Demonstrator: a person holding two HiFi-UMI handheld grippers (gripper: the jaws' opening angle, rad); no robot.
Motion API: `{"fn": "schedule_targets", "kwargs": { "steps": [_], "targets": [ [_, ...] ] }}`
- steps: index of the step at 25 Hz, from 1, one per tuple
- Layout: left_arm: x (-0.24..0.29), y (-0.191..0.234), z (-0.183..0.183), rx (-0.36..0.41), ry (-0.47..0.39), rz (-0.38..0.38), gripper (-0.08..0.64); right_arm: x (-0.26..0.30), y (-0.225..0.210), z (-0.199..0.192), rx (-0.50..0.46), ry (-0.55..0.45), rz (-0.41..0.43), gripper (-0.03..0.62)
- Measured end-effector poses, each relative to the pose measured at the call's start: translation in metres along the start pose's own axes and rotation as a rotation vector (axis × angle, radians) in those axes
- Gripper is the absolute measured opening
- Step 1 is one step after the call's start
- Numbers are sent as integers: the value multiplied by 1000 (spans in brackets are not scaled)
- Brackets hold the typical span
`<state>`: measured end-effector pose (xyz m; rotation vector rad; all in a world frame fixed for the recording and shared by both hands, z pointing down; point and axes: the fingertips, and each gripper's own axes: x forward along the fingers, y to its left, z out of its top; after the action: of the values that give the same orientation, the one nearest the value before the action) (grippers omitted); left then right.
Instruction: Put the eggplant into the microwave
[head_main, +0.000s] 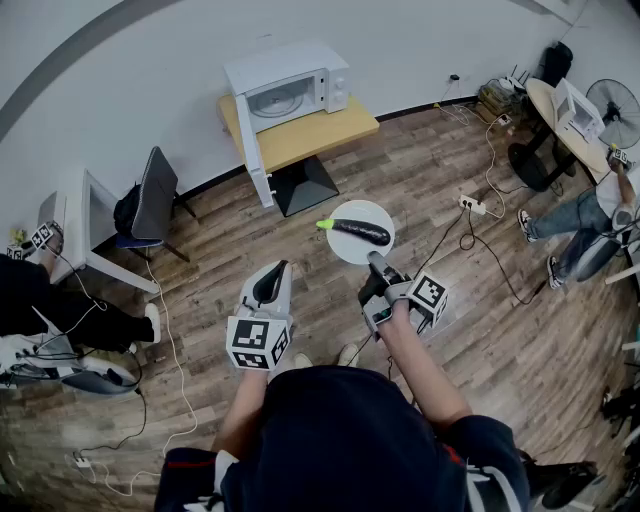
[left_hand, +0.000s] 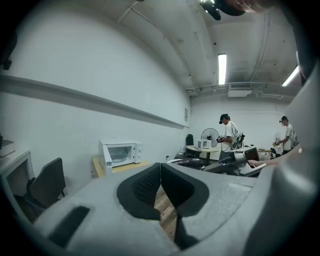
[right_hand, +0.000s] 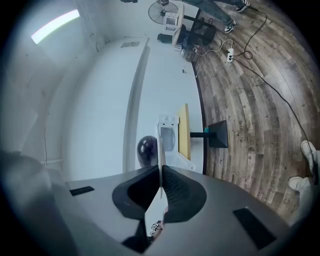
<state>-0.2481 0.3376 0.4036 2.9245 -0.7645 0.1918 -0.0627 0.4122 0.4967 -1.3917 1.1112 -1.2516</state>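
A dark purple eggplant (head_main: 362, 232) with a green stem lies on a round white plate (head_main: 346, 250) held above the wooden floor. My right gripper (head_main: 374, 262) is shut on the plate's near rim; in the right gripper view the plate's edge (right_hand: 160, 159) runs thin between the jaws, with the eggplant (right_hand: 147, 150) behind it. My left gripper (head_main: 270, 285) hangs left of the plate, shut and empty, its pads (left_hand: 150, 185) touching. The white microwave (head_main: 290, 88) stands on a small wooden table (head_main: 310, 135) ahead, its door (head_main: 253, 145) swung open; it also shows as microwave (left_hand: 120, 152) and microwave (right_hand: 167, 136).
A dark chair (head_main: 155, 195) and a seated person's legs (head_main: 60, 315) are at the left. A power strip (head_main: 472, 206) and cables lie on the floor at the right, near another seated person (head_main: 580, 220) and a desk with a fan (head_main: 615, 105).
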Motion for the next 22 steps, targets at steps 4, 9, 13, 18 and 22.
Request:
{"fn": "schedule_targets", "kwargs": {
  "steps": [4,9,13,18,22],
  "targets": [
    [1,2,1,-3,1,3,17,1,0,1,3,0,-5,24],
    [3,1,-2,-6,0,8,17,1,-3,2,16,4,2,25],
    [9,-5,-1,-4,1,9,17,1,-4,7,27,12,6,25],
    [18,-14,1,0,7,17,17,0,-6,16,35,28,6,25],
    [27,-21,0,3,11,25,17,3,-9,24,41,45,8,25]
  ]
}}
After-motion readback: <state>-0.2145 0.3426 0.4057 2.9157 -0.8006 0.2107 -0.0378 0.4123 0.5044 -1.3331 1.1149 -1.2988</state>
